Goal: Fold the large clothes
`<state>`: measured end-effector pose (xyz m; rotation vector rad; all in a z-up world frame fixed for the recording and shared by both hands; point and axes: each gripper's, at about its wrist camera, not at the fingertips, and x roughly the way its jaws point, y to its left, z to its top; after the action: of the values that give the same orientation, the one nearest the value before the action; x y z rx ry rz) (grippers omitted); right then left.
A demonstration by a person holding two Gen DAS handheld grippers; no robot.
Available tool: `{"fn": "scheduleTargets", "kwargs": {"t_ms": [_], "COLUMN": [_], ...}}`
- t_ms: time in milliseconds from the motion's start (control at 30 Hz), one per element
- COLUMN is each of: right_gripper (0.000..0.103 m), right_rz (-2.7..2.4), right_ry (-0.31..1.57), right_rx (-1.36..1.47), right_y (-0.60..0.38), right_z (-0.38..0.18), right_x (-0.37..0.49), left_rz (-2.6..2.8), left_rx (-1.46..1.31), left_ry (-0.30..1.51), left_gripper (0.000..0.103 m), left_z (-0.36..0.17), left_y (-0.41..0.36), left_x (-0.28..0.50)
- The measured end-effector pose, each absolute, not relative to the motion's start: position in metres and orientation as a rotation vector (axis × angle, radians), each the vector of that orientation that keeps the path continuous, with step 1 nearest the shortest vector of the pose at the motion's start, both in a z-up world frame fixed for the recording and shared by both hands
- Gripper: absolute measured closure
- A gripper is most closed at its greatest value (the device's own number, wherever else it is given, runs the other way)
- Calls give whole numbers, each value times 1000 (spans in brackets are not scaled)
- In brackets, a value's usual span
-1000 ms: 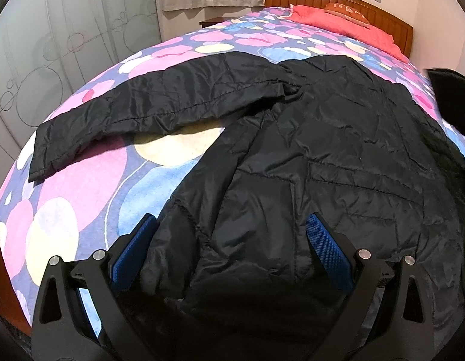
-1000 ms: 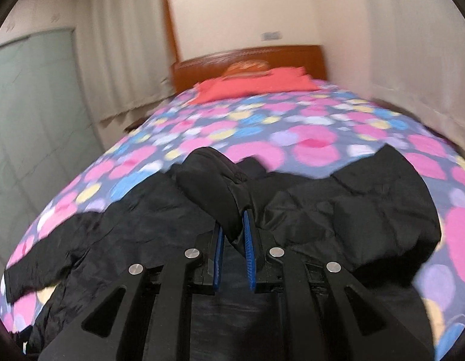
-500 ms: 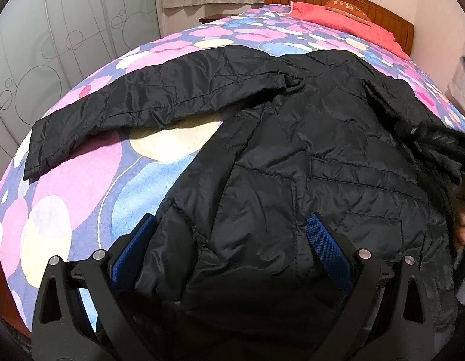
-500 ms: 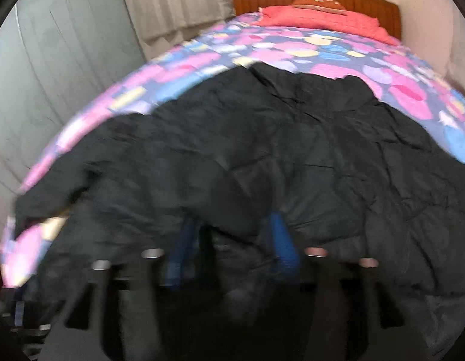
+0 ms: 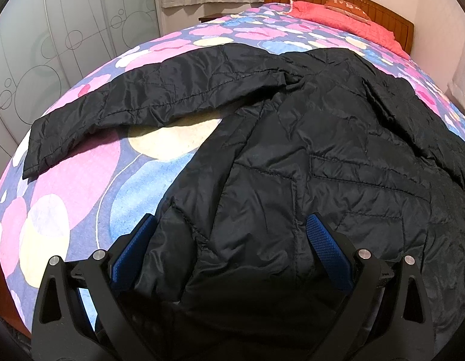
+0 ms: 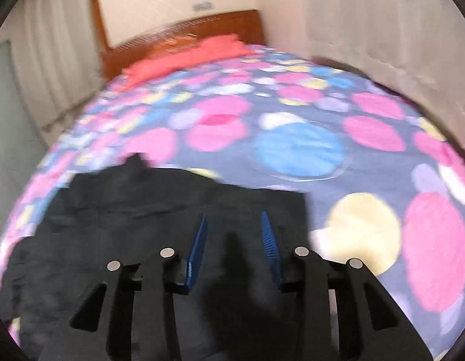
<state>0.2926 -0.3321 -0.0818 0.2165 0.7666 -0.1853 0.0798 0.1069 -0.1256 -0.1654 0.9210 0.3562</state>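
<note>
Left wrist view: we see the black jacket (image 5: 307, 156) spread on the patterned bed (image 5: 82, 186), one sleeve (image 5: 148, 102) stretched leftward; the left claw (image 5: 232, 243) stands wide open astride the hem. Right wrist view, blurred: the right claw (image 6: 235, 234), its jaws having just narrowed, stands partly open over the jacket (image 6: 142, 228) with nothing gripped.

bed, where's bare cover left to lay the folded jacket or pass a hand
Free: the bedspread between the jacket and the red pillow, and the patch beside the jacket's edge in the right wrist view. A smaller bare patch lies under the outstretched sleeve. Crowded: the near end, under the jacket.
</note>
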Motion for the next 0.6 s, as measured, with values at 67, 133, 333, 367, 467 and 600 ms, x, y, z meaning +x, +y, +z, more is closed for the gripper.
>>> {"fn": "scheduleTargets", "kwargs": {"t_ms": [67, 133, 333, 367, 467, 600], "right_gripper": [66, 65, 66, 66, 66, 63], "right_rz": [-182, -142, -148, -131, -58, -51], "right_ry": [861, 930, 872, 857, 840, 926], "right_rx": [223, 214, 157, 159, 124, -25], "right_y": [-338, -336, -313, -307, -275, -244], "right_z": [-110, -138, -110, -109, -109, -142], "right_x": [310, 318, 297, 293, 279, 291], "left_rz": [357, 360, 363, 364, 366, 364], "left_rx": [-162, -156, -146, -145, -138, -141], "left_ry": [923, 927, 933, 933, 936, 937], "left_gripper": [4, 4, 4, 4, 4, 4], "left_z": [-127, -128, -130, -129, -129, -129], "left_y": [107, 106, 105, 104, 104, 104], "left_x": [80, 81, 81, 82, 83, 83]}}
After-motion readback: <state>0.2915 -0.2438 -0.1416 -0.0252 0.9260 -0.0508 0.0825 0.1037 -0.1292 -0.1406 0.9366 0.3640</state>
